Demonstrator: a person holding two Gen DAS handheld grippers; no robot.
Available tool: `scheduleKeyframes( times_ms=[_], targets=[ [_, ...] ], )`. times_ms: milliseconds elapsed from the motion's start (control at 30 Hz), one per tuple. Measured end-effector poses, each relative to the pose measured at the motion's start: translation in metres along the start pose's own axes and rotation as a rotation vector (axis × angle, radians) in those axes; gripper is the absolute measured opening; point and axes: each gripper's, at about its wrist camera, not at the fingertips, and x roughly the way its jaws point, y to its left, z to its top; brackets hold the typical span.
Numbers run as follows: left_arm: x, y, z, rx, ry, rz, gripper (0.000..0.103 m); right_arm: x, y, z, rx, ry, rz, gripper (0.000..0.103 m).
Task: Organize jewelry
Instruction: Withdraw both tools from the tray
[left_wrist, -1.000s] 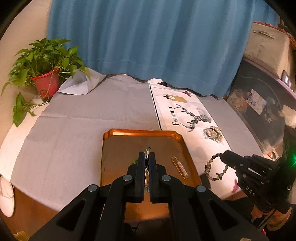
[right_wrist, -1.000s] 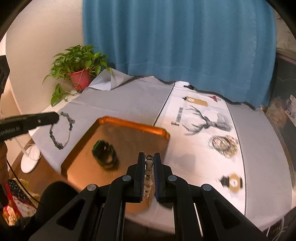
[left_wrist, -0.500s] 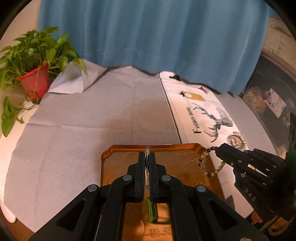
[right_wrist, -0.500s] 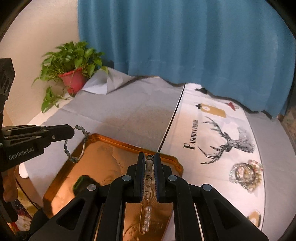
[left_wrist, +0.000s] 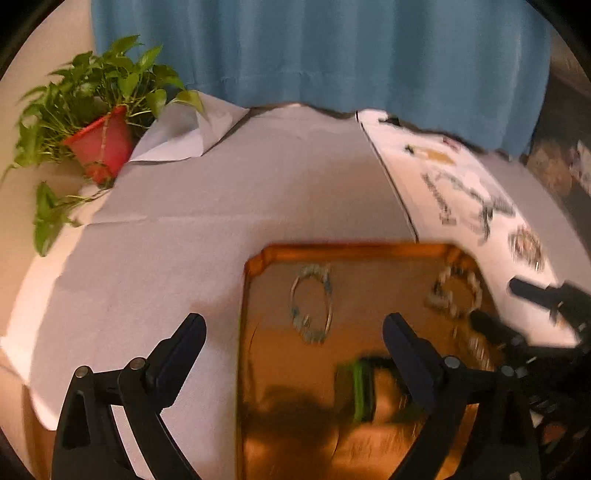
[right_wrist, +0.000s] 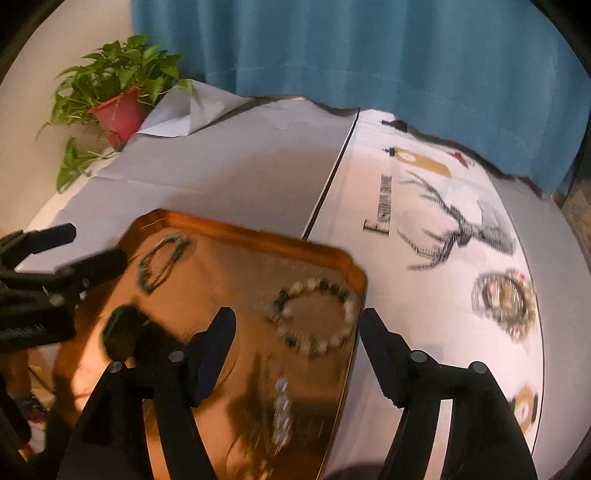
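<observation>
Your left gripper (left_wrist: 293, 334) is opening and nothing sits between its black fingers; the thin blue-green beaded bracelet (left_wrist: 311, 303) lies flat on the glossy orange-brown rectangular tray (left_wrist: 347, 250), in its far left part. Your right gripper (right_wrist: 297, 330) is opening too, with nothing pressed by its pads; the chunky bracelet of white and dark round beads (right_wrist: 314, 317) lies on the same tray just ahead of it, near the right rim. Both pieces are apart from each other, probably so that they do not tangle. A dark green band (right_wrist: 120, 328) and a pale bead strand (right_wrist: 281, 408) lie nearer to you on the tray. The printed round ornament (right_wrist: 504, 302) on the white deer-print runner (right_wrist: 436, 206) is no jewel. The red potted plant (left_wrist: 99, 146) stands far away and blocks nothing.
</observation>
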Motion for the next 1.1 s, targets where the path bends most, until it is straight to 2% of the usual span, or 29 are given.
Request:
scheduleKeyframes(
  times_ms=[100,167,333,467,800,1100],
  targets=[
    [-0.031,-0.001,-0.027,-0.002,-0.022,0.035,0.095,-0.042,0.004,-0.025,0.034,-0.019,0.045,0.07],
    [-0.055,-0.001,-0.048,-0.038,-0.022,0.019,0.095,-0.069,0.011,-0.043,0.026,-0.036,0.056,0.07],
    [-0.106,0.0,-0.088,-0.113,-0.03,-0.031,0.095,-0.125,0.035,-0.091,-0.039,-0.091,-0.025,0.07],
    [-0.138,-0.004,-0.102,-0.078,-0.079,0.013,0.095,-0.148,0.045,-0.114,-0.051,-0.095,-0.064,0.07],
    [-0.192,-0.014,-0.128,-0.058,-0.145,0.023,0.095,-0.199,0.06,-0.135,-0.05,-0.159,-0.057,0.07],
    [-0.217,-0.016,-0.133,-0.06,-0.187,0.019,0.095,-0.216,0.066,-0.144,-0.054,-0.182,-0.054,0.07]
  ],
)
